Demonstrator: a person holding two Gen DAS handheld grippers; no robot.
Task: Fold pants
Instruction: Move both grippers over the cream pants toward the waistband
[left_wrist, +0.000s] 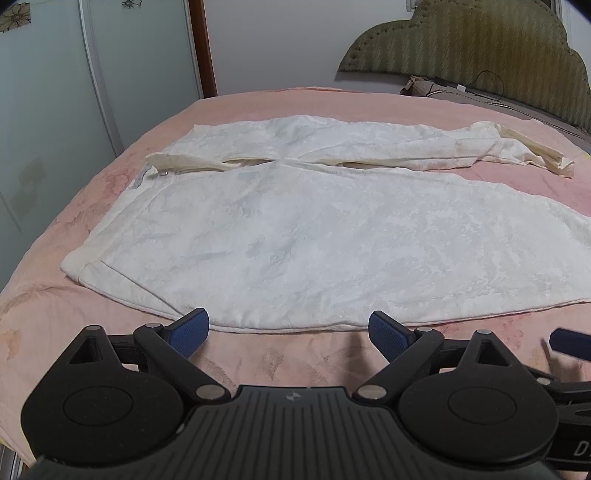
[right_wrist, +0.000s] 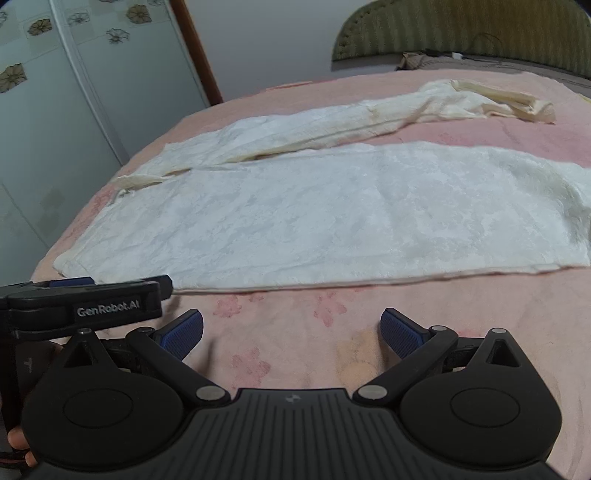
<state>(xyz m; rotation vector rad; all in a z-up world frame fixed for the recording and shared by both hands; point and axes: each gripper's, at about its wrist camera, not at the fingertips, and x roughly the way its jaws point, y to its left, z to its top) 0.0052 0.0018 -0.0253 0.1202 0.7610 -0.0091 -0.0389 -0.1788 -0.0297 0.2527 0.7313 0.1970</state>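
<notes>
White pants lie spread flat on a bed covered by a pink floral bedspread. We see the waistband toward the left edge of both views and the two legs running to the right. The near leg lies smooth and broad; the far leg is narrower, and its cuff end is rumpled and turned over near the headboard.

Our left gripper hovers over the bedspread just short of the near hem of the pants, its blue-padded fingers spread wide and holding nothing. Our right gripper hangs likewise over bare bedspread, near the pants but apart from them, fingers wide and empty.

In the right wrist view the left gripper appears from the side at the left edge, close to the waistband corner of the pants. A wardrobe with frosted, flower-patterned doors stands beyond the bed.
</notes>
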